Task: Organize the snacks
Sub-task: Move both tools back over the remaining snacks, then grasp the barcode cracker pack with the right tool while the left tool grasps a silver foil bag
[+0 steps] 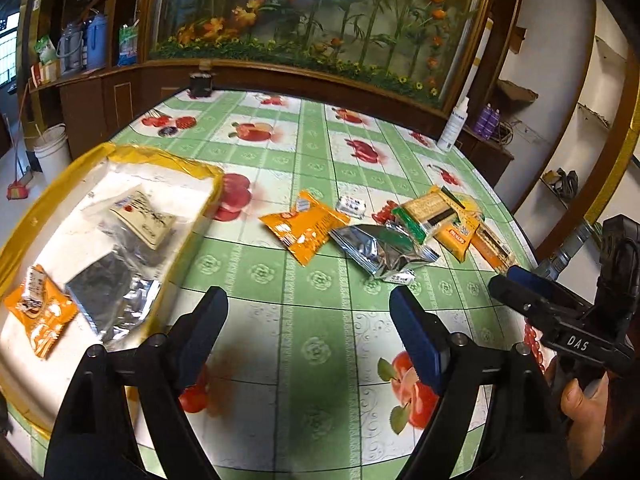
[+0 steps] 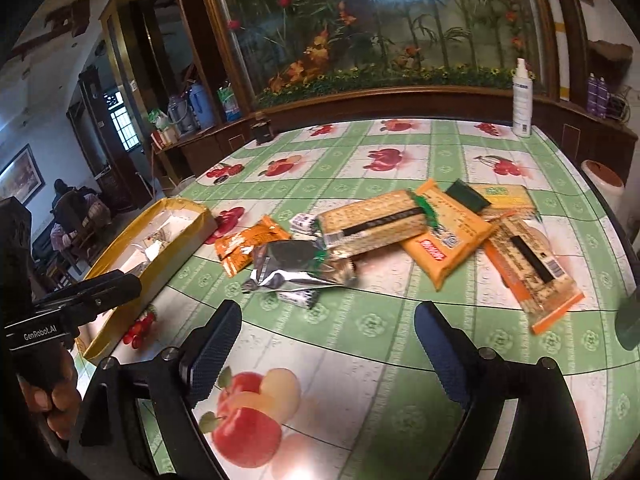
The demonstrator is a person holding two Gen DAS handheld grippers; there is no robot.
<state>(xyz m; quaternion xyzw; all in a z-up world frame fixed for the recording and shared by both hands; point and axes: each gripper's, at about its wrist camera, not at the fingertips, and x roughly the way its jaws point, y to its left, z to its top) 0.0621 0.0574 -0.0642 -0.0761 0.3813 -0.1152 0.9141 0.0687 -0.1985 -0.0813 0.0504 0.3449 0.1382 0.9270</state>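
Observation:
A yellow-rimmed tray (image 1: pixel 120 152) on the left holds an orange packet (image 1: pixel 40 316), a silver packet (image 1: pixel 112 296) and a beige sachet (image 1: pixel 144 216). Loose snacks lie mid-table: an orange packet (image 1: pixel 304 228), a silver pouch (image 1: pixel 380 250), a cracker pack (image 1: pixel 432 210) and an orange pack (image 2: pixel 444 236). My left gripper (image 1: pixel 308 308) is open and empty above the cloth beside the tray. My right gripper (image 2: pixel 328 320) is open and empty just in front of the silver pouch (image 2: pixel 300 268). A long cracker pack (image 2: pixel 532 268) lies to its right.
The table (image 1: pixel 312 360) has a green fruit-print cloth. A white spray bottle (image 2: pixel 522 100) stands at the far edge, a dark jar (image 2: pixel 262 130) at the far left. A small white candy (image 1: pixel 352 205) lies behind the packets. A wooden cabinet with a painted panel stands behind.

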